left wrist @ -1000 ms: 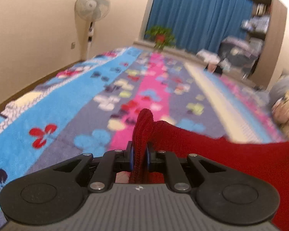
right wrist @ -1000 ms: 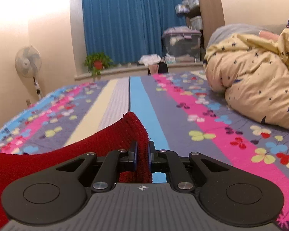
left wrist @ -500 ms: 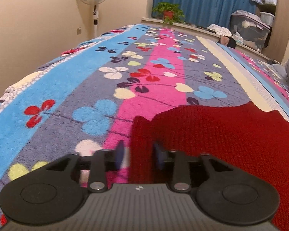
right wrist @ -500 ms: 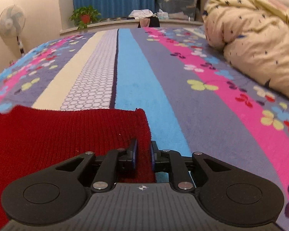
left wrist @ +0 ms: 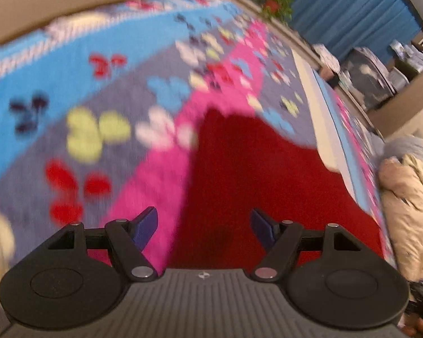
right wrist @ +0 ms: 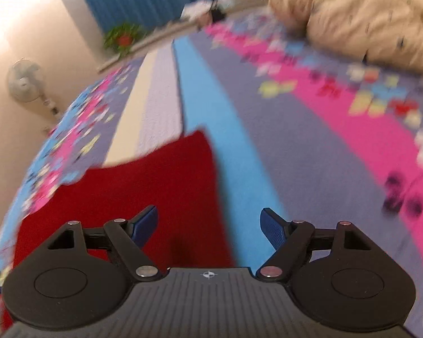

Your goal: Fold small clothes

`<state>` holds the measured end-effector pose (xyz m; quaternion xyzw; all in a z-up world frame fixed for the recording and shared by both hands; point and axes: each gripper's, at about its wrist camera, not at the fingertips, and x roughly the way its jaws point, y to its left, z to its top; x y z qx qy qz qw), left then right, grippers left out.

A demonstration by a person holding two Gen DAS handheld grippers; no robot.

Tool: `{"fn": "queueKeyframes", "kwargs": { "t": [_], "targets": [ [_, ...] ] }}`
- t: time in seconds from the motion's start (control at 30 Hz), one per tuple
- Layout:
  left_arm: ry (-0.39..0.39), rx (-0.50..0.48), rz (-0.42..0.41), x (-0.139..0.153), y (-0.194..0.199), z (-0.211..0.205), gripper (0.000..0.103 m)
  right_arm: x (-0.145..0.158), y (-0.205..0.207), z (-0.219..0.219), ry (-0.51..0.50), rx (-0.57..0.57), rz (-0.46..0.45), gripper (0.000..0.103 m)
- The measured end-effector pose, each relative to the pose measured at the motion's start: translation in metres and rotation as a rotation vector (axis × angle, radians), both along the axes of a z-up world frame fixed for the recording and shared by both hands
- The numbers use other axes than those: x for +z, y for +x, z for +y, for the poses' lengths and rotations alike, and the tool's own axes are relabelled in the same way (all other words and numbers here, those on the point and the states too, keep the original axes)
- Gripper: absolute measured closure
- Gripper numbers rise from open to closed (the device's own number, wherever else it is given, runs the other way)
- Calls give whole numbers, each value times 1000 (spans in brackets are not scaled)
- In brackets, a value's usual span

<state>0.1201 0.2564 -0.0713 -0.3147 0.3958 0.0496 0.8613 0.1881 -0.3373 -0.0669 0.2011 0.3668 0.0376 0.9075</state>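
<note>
A red knitted garment (left wrist: 256, 186) lies flat on the bed, spread over the flowered blanket (left wrist: 104, 129). It straddles the blanket's cream stripe (right wrist: 132, 118): its left edge rests on the pink band to that stripe's left, and its right edge stops at the blue stripe just to the cream one's right. Both views are smeared with motion blur, so the weave and any sleeves or hems are hard to make out.

The left tongs (left wrist: 204, 226) are spread wide with nothing between them, hanging over the garment's left edge. The right tongs (right wrist: 208, 226) are likewise spread and empty, over its right edge. Neither appears to touch the cloth.

The garment looks soft, limp and light, with a nubbly knit that should give the blue pads (right wrist: 272, 229) good purchase; slipping seems unlikely, and nothing about it is fragile. It will sag and stretch if lifted by a single point, so I'd say it wants both tongs at once, each pinching a corner or an edge. A pinch that catches only the top layer could leave the rest dragging on the fuzzy blanket. The far corner by the blue stripe (right wrist: 200, 138) looks like a clean place for the right tongs. Near the garment's right side sits a heaped cream quilt (right wrist: 361, 19), well apart from it.
</note>
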Motion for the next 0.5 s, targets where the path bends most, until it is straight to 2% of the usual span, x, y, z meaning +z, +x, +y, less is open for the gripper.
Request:
{"fn": "queueKeyframes", "kwargs": {
  "t": [0.1, 0.17, 0.2, 0.23, 0.27, 0.3, 0.33, 0.37, 0.5],
  "targets": [
    [-17, -28, 40, -13, -22, -12, 26, -19, -10, 4, 11, 0, 94, 23],
    [19, -36, 18, -17, -38, -22, 27, -30, -17, 5, -1, -27, 135, 23],
    [44, -45, 8, -16, -43, -26, 34, -34, -21, 4, 4, -43, 144, 26],
    [61, -59, -1, -16, -47, -30, 58, -36, -25, 3, 16, -52, 146, 31],
    [59, -73, -8, -17, -49, -33, 65, -38, -31, 4, 29, -49, 138, 51],
    [73, -64, -20, -15, -54, -34, 78, -38, -35, 5, 40, -33, 125, 69],
    [90, -58, -43, -12, -59, -34, 87, -35, -39, 7, 16, -35, 110, 77],
    [109, -50, -70, -4, -63, -34, 88, -29, -45, 8, -14, -33, 81, 88],
    [105, -8, -177, 36, -90, -30, 89, 6, -73, -5, 71, -75, -52, 90]
  ]
}}
